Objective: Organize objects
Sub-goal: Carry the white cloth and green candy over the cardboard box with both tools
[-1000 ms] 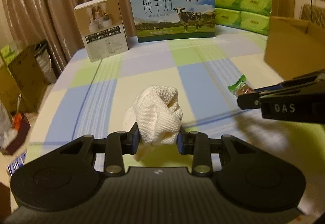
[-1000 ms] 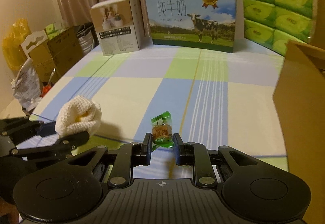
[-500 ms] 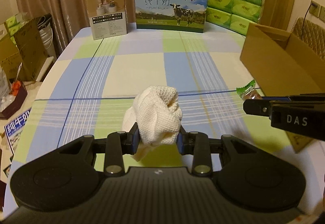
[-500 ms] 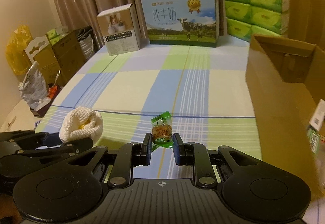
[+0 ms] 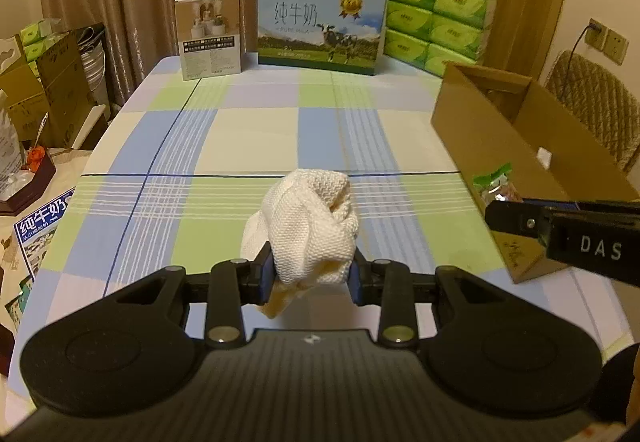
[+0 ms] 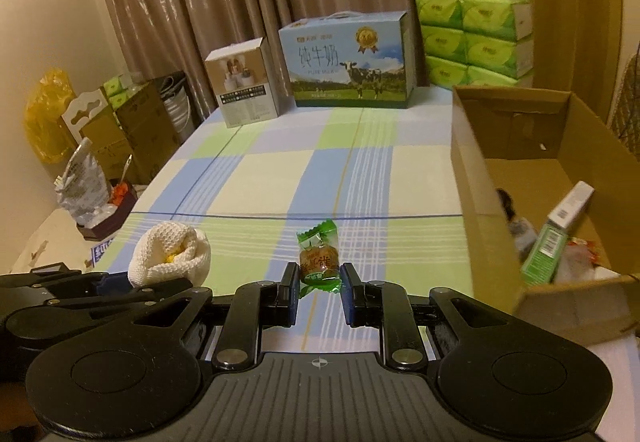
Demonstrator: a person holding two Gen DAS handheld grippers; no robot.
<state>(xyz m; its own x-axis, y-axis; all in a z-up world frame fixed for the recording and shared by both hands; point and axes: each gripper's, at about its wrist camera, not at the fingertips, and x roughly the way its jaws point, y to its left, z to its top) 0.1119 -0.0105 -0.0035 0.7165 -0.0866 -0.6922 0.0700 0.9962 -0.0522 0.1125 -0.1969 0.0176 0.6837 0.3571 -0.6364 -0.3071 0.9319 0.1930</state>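
My left gripper (image 5: 313, 276) is shut on a bunched white knitted cloth (image 5: 310, 226) and holds it above the checked tablecloth. The cloth also shows in the right wrist view (image 6: 170, 260). My right gripper (image 6: 319, 290) is shut on a green-wrapped candy (image 6: 319, 260), held in the air left of an open cardboard box (image 6: 472, 201). In the left wrist view the candy (image 5: 494, 187) shows in front of the box wall (image 5: 480, 145), at the tip of the right gripper's fingers (image 5: 520, 222). The box holds a green-and-white packet (image 6: 554, 238) and other small items.
A white product box (image 5: 209, 31), a blue milk carton (image 5: 322, 29) and stacked green tissue packs (image 5: 438, 21) stand along the table's far edge. Cardboard boxes and bags (image 6: 100, 129) sit on the floor to the left. A chair (image 5: 592, 105) stands beyond the box.
Both grippers have risen and pulled back with their loads, so more of the table and the box's inside show. The candy now sits closer to the box.
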